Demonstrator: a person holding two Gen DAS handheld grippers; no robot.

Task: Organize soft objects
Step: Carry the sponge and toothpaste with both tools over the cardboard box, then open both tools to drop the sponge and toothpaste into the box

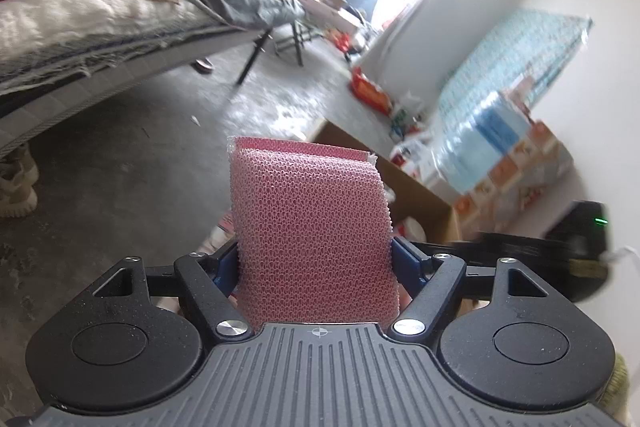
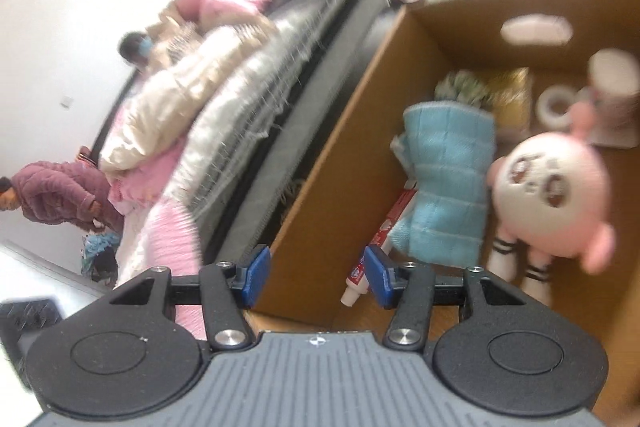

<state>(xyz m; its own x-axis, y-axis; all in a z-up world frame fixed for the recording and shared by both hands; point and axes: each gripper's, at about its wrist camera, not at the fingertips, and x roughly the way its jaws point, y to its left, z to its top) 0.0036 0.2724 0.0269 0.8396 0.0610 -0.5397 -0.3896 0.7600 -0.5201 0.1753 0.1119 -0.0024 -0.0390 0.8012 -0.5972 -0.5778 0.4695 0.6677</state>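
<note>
Clamping a pink mesh sponge [image 1: 312, 235] upright between its blue pads, the left gripper [image 1: 316, 263] hides the sponge's lower edge. The right gripper [image 2: 316, 281] stands apart, empty, straddling the cardboard box [image 2: 332, 163] wall. Inside: blue cloth [image 2: 448, 183], blurred pink plush toy [image 2: 548, 187]. Beyond lie the concrete floor [image 1: 160, 147] and the bed [image 1: 100, 27].

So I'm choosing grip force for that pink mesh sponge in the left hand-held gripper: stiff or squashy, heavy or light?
The pink mesh sponge probably squashes: its sides pinch in where the left hand-held gripper clamps it. It stands upright unsupported, so likely springy, not floppy. The open netted cover suggests it is light and not slippery.
</note>
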